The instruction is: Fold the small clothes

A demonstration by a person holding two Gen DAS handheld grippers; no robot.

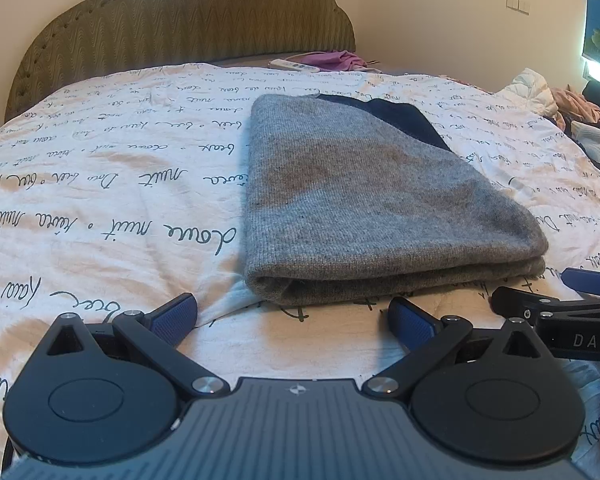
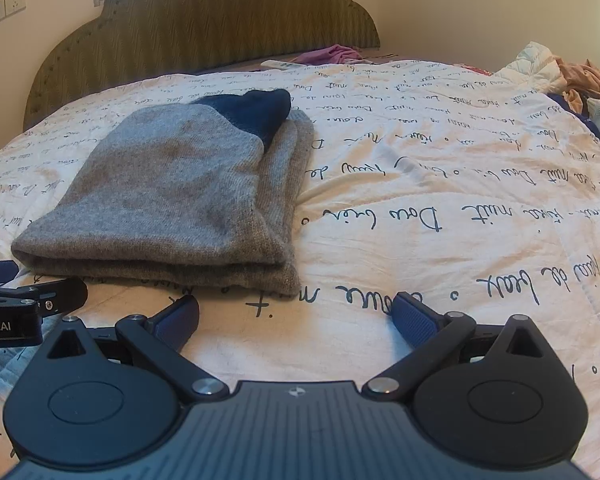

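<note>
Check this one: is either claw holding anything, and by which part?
Nothing is held. Left claw and right claw are open, short of the folded grey garment.

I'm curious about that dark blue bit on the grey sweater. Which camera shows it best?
The right wrist view: the dark blue part sits in the open at the far end of the folded grey sweater. In the left wrist view, only a dark strip shows behind the sweater's far right edge.

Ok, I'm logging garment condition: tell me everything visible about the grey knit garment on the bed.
The grey knit garment looks like fine wool, folded into a flat stack of several layers, with a dark navy part showing at its far end. It lies on the script-printed bedsheet, touched by nothing else; both open grippers sit just short of its near edge.
</note>
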